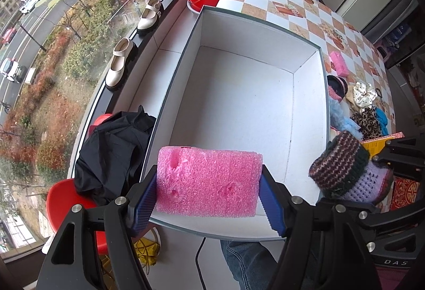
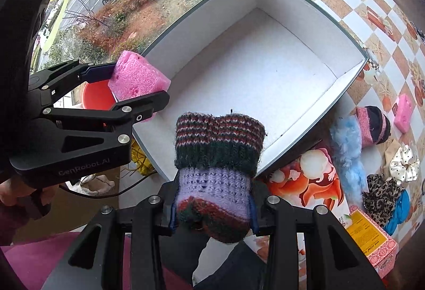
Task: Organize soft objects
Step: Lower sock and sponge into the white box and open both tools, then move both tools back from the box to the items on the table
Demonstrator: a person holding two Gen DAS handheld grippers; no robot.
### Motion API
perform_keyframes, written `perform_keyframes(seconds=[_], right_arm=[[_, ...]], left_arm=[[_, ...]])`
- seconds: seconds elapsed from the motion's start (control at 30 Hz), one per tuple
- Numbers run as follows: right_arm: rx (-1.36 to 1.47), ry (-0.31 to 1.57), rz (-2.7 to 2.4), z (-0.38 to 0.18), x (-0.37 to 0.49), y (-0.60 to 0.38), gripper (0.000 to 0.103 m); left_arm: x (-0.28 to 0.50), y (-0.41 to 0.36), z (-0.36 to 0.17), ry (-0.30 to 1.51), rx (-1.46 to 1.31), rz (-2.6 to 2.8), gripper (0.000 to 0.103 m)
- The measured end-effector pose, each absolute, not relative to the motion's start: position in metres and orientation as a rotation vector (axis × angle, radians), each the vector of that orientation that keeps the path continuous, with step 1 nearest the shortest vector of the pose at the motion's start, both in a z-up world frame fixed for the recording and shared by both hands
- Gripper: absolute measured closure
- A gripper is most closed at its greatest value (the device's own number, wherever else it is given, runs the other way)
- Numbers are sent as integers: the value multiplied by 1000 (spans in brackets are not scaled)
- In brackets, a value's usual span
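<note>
Left gripper (image 1: 208,195) clamped on pink foam block (image 1: 208,181), held over near-left corner of white box (image 1: 239,104). Right gripper (image 2: 212,213) clamped on striped knitted piece (image 2: 216,165), over near edge of box. Other soft things (image 2: 377,157) lie on checkered table (image 2: 372,11), right of box.
</note>
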State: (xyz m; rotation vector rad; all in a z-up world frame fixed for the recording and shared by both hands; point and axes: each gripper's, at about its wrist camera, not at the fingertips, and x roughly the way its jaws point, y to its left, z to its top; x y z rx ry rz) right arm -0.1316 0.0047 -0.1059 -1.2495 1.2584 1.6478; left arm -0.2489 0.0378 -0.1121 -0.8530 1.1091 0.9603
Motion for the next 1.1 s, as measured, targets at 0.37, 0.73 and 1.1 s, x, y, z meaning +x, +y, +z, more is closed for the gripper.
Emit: perform_keyframes(seconds=[0.37, 0.73, 1.1], right_arm=[[-1211, 1245, 1647, -100, -129, 10, 15], [-1081, 1335, 1527, -77, -73, 5, 15], [-818, 1292, 1224, -25, 89, -39, 1]], left_arm=[[-256, 41, -122, 1101, -952, 934, 20], [-230, 49, -107, 1059, -1062, 791, 12], [-112, 41, -61, 1081, -843, 594, 11]])
